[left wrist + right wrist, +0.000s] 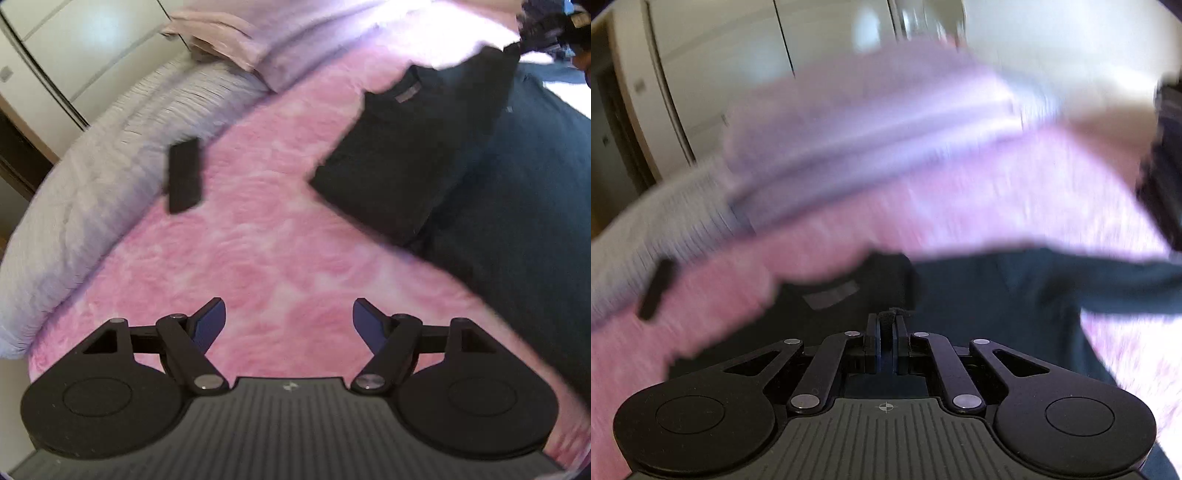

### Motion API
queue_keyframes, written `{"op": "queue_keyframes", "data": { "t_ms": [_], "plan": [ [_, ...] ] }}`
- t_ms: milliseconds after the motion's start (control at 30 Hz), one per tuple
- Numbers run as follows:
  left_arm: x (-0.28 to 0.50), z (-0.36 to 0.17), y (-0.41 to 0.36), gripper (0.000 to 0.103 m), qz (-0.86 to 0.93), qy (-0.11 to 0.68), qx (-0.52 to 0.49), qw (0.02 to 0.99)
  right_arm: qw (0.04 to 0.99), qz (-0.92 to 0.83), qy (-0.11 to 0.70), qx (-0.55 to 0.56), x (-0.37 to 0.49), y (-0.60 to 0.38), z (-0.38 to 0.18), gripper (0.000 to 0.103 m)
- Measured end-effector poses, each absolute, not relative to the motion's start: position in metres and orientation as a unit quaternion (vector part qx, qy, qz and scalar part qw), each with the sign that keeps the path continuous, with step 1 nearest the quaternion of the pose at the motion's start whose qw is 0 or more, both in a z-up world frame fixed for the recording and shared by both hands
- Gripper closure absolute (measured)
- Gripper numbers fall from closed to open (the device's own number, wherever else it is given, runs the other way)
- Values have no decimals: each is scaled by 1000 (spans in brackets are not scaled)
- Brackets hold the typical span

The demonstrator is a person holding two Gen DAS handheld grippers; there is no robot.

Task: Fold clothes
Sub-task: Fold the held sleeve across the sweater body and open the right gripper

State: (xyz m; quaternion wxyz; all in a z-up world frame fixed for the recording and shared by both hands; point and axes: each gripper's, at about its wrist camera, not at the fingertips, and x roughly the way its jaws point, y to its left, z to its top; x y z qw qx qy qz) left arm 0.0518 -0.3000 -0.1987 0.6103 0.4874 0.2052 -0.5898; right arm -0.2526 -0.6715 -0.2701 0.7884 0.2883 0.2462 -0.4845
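Bed surface: a pink, mottled fleece blanket (280, 236) covers the bed, with a pale ribbed quilt (92, 192) along its left edge, pillows (236, 40) at the head and white wardrobe doors (74, 44) behind. A flat black remote-like bar (184, 176) lies where quilt meets blanket.

Garments: the black shirt (399, 162) lies folded into a compact rectangle on the blanket, its grey neck label (408, 94) facing up. Just beside it, touching along its right edge, spreads a dark teal garment (517, 206) — unfolded, one sleeve reaching outward in my right wrist view.

My left gripper (289, 321) hangs over bare blanket, jaws spread wide, nothing between them.

My right gripper (885, 325) has its jaws pressed together — a scrap of dark fabric shows pinched at the tips, though through the blur I cannot tell which garment it belongs to.
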Motion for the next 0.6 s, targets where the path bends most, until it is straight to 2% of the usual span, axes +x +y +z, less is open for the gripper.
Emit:
{"op": "queue_keyframes", "data": {
  "t_ms": [133,367,500,567,600],
  "plan": [
    [5,-223,-328,31,-586,229,513,584,788,-442,270,332,-276,-701,-313,100],
    [-38,-234,-352,31,-608,219,527,552,798,-436,246,334,-313,-703,-298,100],
    [-40,-240,-367,31,-627,216,518,540,758,-448,303,365,-330,-701,-329,99],
    [-37,-243,-374,31,-636,217,510,537,740,-457,319,377,-339,-698,-335,78],
    [-33,-244,-379,31,-640,221,504,537,734,-466,318,379,-342,-696,-334,52]
  ]
}}
